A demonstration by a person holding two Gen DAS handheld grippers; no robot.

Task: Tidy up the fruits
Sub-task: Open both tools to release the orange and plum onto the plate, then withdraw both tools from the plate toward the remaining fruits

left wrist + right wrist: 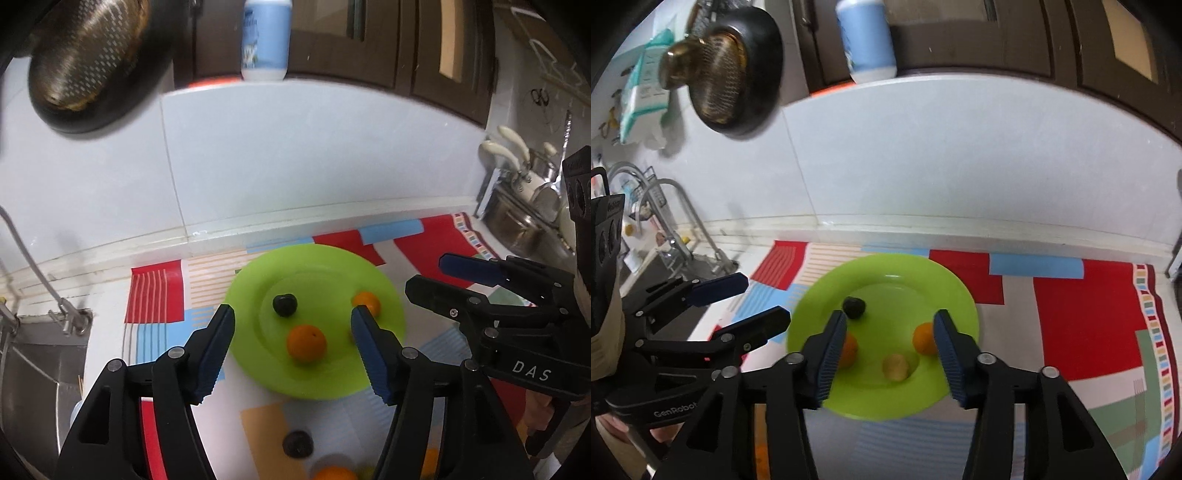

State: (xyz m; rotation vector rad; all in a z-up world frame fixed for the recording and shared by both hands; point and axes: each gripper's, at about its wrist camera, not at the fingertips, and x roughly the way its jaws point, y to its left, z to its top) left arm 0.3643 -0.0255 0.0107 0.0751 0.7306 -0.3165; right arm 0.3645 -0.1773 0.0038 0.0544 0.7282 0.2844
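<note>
A green plate (325,258) (945,280) lies on a patterned mat. On it sit a dark fruit (284,304) (854,307), two oranges (306,342) (367,301) (923,338) (849,349) and a small yellowish fruit (895,366). My left gripper (293,354) is open and empty above the plate's near side. My right gripper (890,360) is open and empty over the plate; it also shows in the left wrist view (436,273). Another dark fruit (298,444) and an orange (334,473) lie on the mat nearer to me.
A tiled wall rises behind the mat. A sink (33,354) with a tap (679,206) is to the left. A dark pan (92,62) hangs upper left. A blue-white bottle (266,38) stands on the ledge. Metal cookware (517,218) is at the right.
</note>
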